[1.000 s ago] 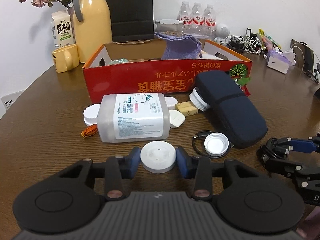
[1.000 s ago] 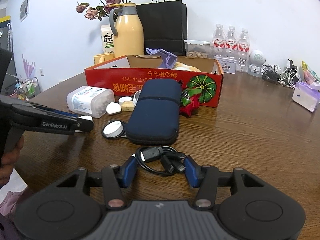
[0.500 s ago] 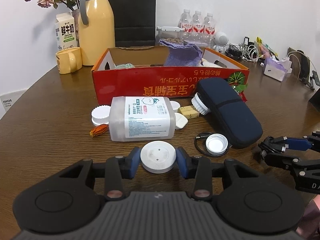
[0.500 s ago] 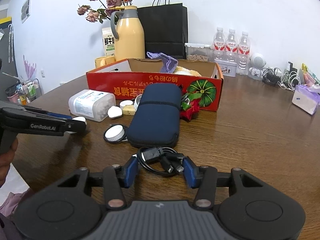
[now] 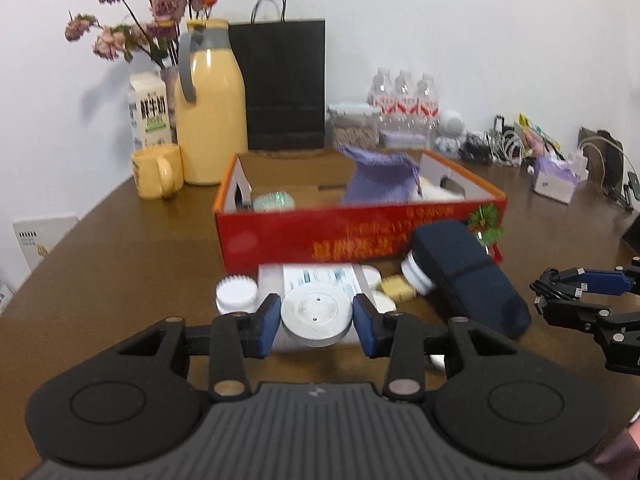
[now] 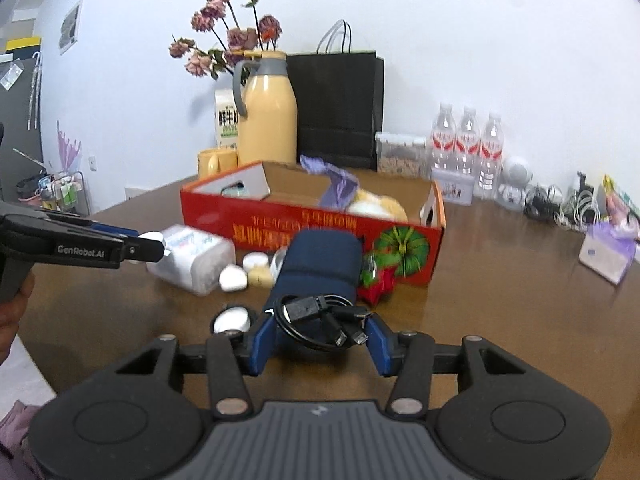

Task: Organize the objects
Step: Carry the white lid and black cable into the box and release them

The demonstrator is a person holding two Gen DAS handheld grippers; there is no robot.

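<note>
My left gripper [image 5: 316, 318] is shut on a round white disc [image 5: 316, 314], held above the table in front of the red cardboard box [image 5: 360, 236]. My right gripper [image 6: 320, 330] is shut on a coiled black cable [image 6: 320, 316] with several plugs, lifted over the dark blue pouch [image 6: 320, 264]. In the right wrist view the left gripper [image 6: 154, 246] shows at the left edge with the disc; in the left wrist view the right gripper [image 5: 560, 292] shows at the right with the cable. The box holds a purple cloth bag [image 5: 380, 180].
On the table before the box lie a clear wipes container [image 6: 192, 256], a white brush head [image 5: 236, 296], small white caps and a lid [image 6: 232, 320]. Behind the box stand a yellow jug [image 5: 210, 104], yellow mug [image 5: 156, 172], milk carton, black paper bag [image 5: 284, 84] and water bottles [image 6: 464, 148].
Both grippers have risen off the table with their loads, the disc and the cable, and tilted up, so the open box interior now shows in both views.
</note>
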